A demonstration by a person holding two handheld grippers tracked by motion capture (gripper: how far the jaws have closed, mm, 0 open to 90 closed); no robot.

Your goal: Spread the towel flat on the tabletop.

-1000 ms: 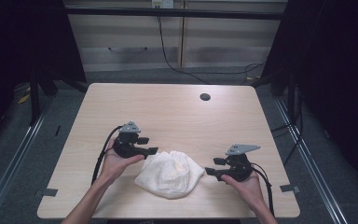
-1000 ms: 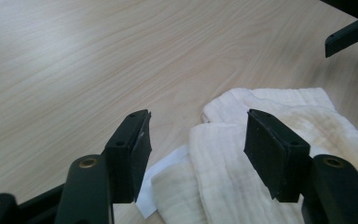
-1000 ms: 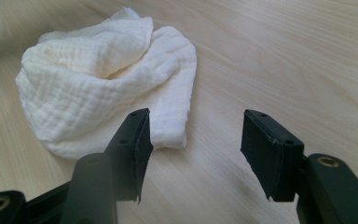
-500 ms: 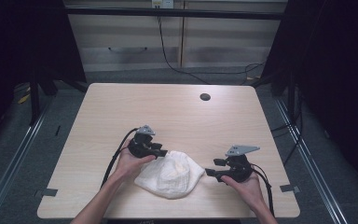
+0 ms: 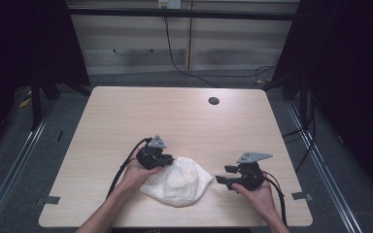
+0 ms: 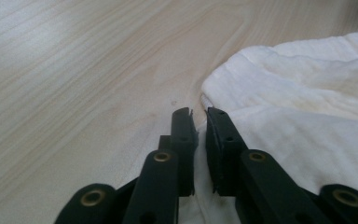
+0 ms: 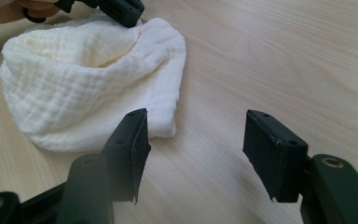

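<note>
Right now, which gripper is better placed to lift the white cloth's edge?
Left. The left gripper has its jaws nearly shut at the white cloth edge; the right gripper sits open, apart from it.

Overhead forward-down; two close table-level [image 5: 126, 116] views.

Left gripper [image 5: 163, 160] moved right onto cloth [image 5: 178, 181], fingers nearly closed.
</note>
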